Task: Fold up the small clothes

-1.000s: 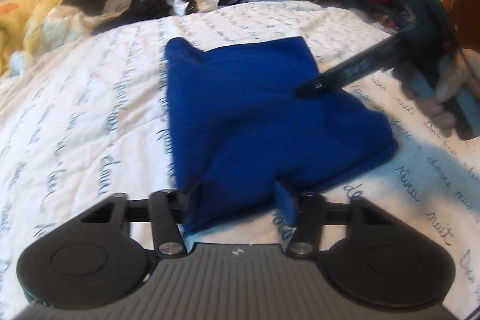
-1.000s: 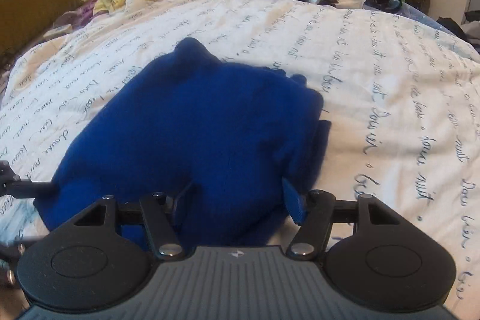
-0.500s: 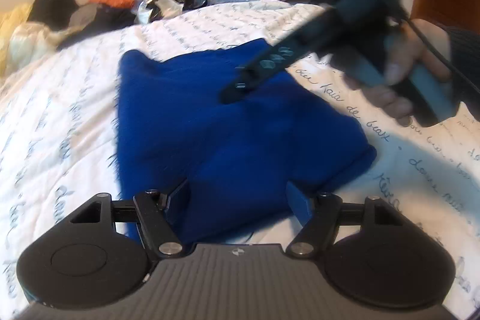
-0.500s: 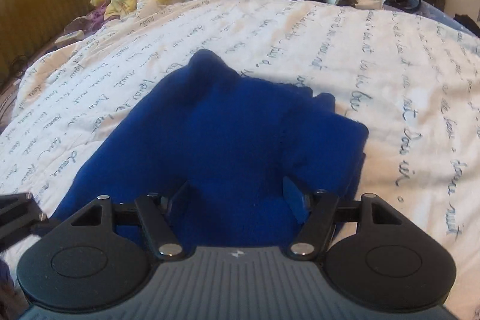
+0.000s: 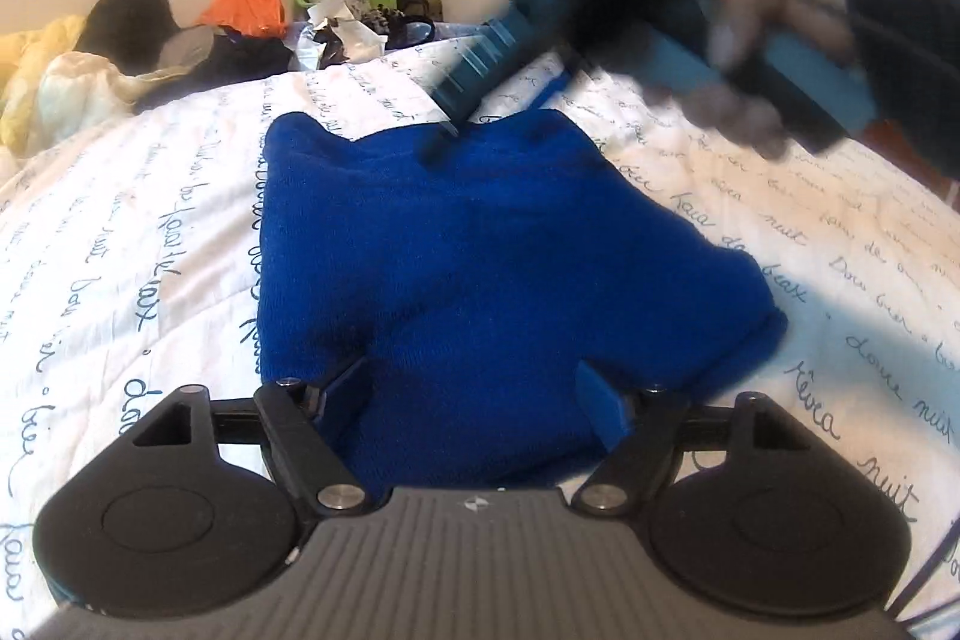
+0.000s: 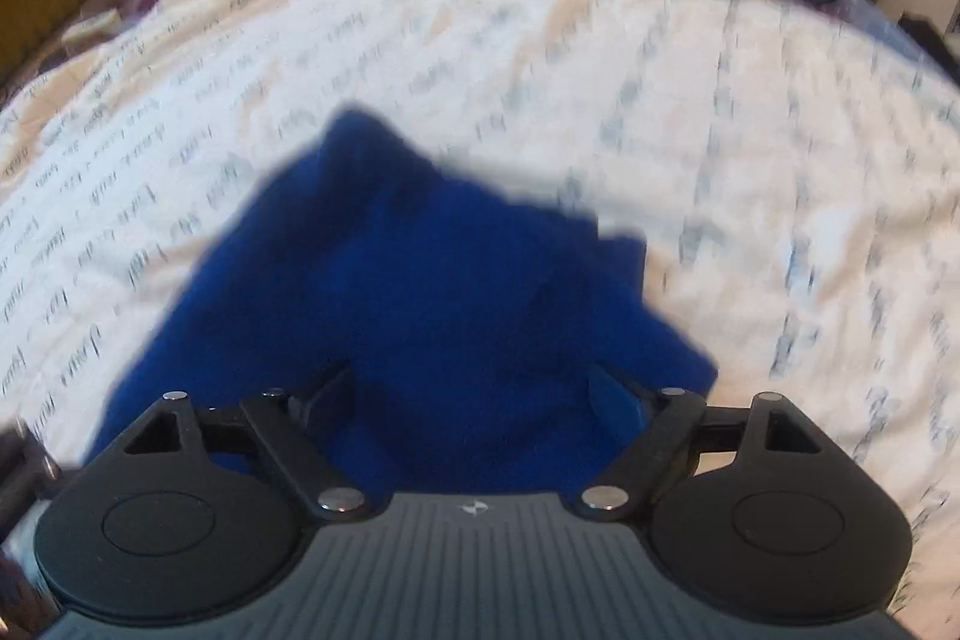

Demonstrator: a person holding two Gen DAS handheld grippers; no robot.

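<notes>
Left wrist view shows my left gripper (image 5: 477, 391) spread wide, its jaws just opened, over the soft, limp blue garment (image 5: 480, 256) on the bed (image 5: 120, 250); I'd pinch its 4 o'clock corner.

Open stretches of white quilted bedspread with blue script (image 5: 150, 232) left and right of the royal-blue knit garment (image 5: 480, 250). Far edge blocked by heaped clothes and bags (image 5: 240, 22). Above the garment's far end, blurred right hand-held gripper (image 5: 474, 82).
</notes>
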